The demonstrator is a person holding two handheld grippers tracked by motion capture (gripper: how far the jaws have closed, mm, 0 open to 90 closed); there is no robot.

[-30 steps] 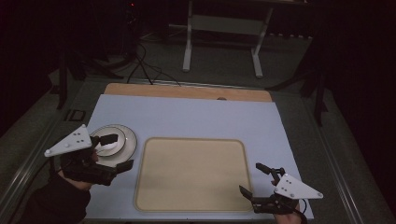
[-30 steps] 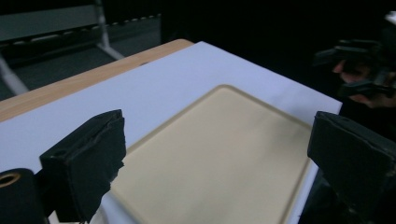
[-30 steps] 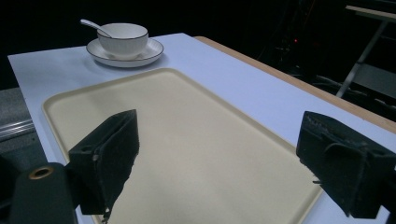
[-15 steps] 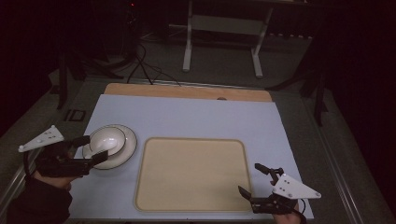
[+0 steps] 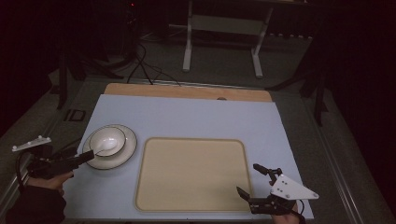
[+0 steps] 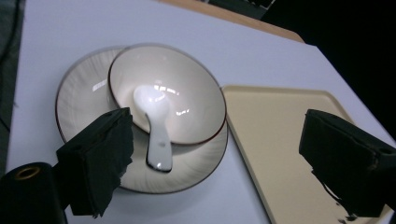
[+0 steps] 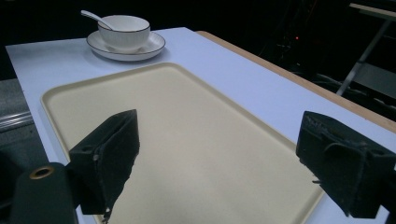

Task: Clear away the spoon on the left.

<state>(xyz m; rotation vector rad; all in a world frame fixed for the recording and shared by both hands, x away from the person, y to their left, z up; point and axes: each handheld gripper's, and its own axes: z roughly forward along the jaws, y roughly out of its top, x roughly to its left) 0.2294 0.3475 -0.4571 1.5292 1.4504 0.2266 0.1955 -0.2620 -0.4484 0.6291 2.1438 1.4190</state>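
Left tongs (image 5: 86,157), jaws wide and just narrowing slightly with nothing gripped, sit at the near-left rim of the saucer (image 5: 127,151), beside the white spoon (image 6: 156,126) resting in the bowl (image 5: 108,141) on the tabletop (image 5: 196,114). Right tongs (image 5: 250,179) stand wide and empty over the beige tray (image 5: 191,172).

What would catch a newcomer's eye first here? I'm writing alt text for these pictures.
First, the white ceramic bowl standing on a white ribbed saucer at the left of the pale blue table mat, with a glossy white ceramic spoon lying in the bowl. Beside it lies a large empty beige tray. The left claw, open, reaches toward the saucer's edge; the right claw hangs open over the tray's near right corner.
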